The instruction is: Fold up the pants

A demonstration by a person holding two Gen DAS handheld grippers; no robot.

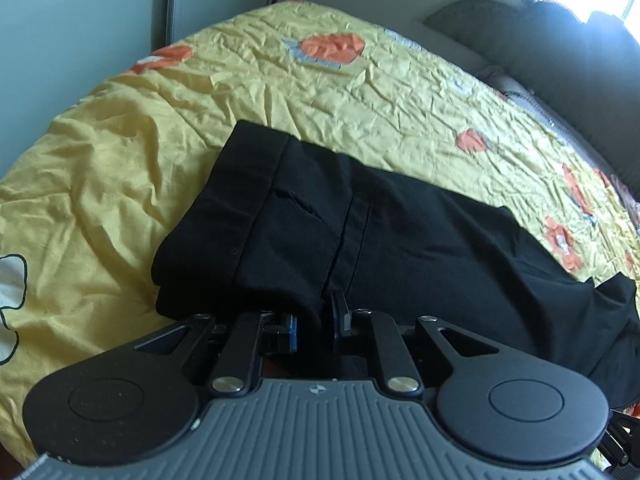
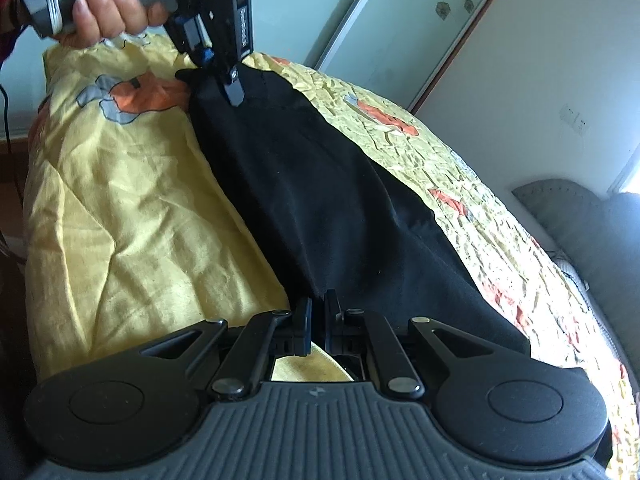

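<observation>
Right gripper (image 2: pixel 318 312): jaws closed, pinching the near edge of the pants (image 2: pixel 320 200).
Left gripper (image 1: pixel 320 318): jaws slightly parted, cloth between them, grip uncertain.
Pants: lying lengthwise on yellow bedspread (image 1: pixel 120 152).
Advice: align edges squarely, smooth wrinkles before creasing.

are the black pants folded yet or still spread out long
Partly folded: the black fabric pants lie as one long narrow strip on the yellow flowered bedsheet, legs stacked, not yet folded across their length.

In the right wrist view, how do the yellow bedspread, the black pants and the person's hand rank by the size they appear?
1. Bedspread: covers most area, though pants hide part.
2. Pants: a long dark strip across it.
3. Hand: smallest, and farther from the camera, so true size is unsure.
</observation>
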